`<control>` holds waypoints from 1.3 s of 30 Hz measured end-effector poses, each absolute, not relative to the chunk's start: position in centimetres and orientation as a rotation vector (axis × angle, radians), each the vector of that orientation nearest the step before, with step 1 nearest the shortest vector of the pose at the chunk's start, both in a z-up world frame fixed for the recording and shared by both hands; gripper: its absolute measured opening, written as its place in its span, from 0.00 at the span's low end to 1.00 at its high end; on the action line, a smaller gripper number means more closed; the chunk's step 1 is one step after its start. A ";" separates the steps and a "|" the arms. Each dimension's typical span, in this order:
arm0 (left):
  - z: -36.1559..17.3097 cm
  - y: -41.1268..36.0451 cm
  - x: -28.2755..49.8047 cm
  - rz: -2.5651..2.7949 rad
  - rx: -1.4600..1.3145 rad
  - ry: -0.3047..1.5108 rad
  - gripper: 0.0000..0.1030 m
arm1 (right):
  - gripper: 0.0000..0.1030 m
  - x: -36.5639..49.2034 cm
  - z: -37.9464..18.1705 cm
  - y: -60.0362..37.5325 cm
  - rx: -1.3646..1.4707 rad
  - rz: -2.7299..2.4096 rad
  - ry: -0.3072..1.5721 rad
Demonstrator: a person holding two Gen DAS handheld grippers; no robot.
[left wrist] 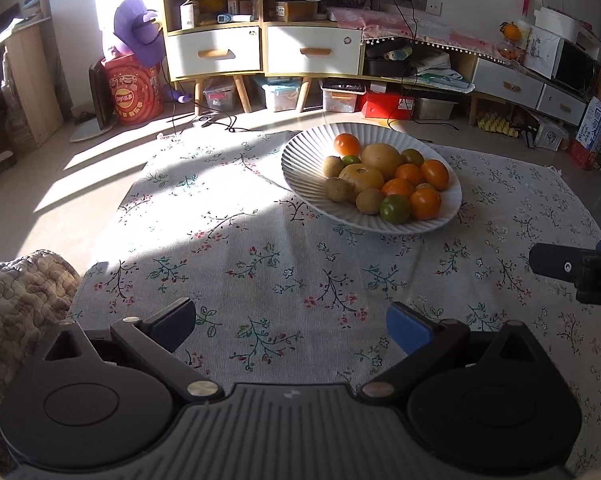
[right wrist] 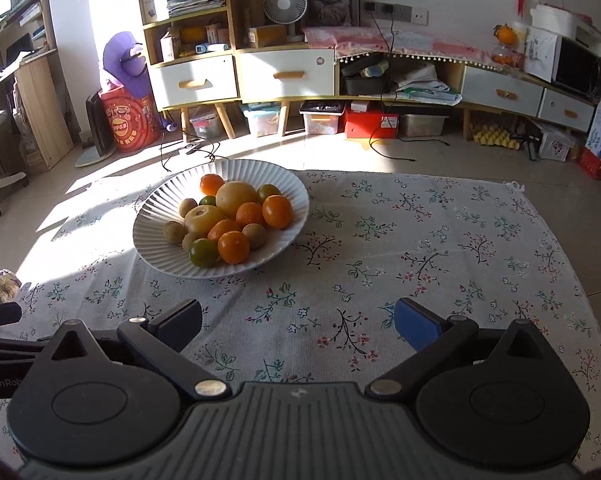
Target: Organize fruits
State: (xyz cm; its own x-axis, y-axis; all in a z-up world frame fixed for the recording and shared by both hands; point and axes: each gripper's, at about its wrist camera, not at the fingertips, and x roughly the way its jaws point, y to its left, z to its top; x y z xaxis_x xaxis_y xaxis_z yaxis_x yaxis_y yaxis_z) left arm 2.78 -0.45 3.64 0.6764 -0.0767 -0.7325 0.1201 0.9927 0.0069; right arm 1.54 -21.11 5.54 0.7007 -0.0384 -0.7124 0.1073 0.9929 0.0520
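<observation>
Toward the far edge of the floral-print cotton cloth (right wrist: 380,240) sits the white ribbed ceramic plate (right wrist: 156,216), its oranges, kiwis and pale yellow fruits (right wrist: 228,220) heaped together — seemingly gathered. The left gripper (left wrist: 290,326) and right gripper (right wrist: 298,322) hover near the cloth's near edge, jaws apart and empty — bare cloth lies between.

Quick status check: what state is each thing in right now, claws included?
Left claw: open, empty, above the cloth.
Right claw: open, empty, above the cloth.
White plate: on the floral cloth, heaped with fruit.
Fruit: all on the plate, none loose on the cloth.
Cabinet drawers: closed.
</observation>
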 end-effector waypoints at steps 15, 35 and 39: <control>3.2 -1.6 -1.7 -0.083 0.128 0.850 0.91 | 1.00 -3.4 3.8 -20.0 -0.009 -0.129 0.825; 2.8 -1.4 -2.1 -0.007 0.131 0.856 0.91 | 1.00 -3.5 2.7 -18.8 -0.037 -0.139 0.827; 2.8 -1.3 -2.2 -0.006 0.125 0.856 0.91 | 1.00 -3.5 2.7 -18.5 -0.043 -0.139 0.828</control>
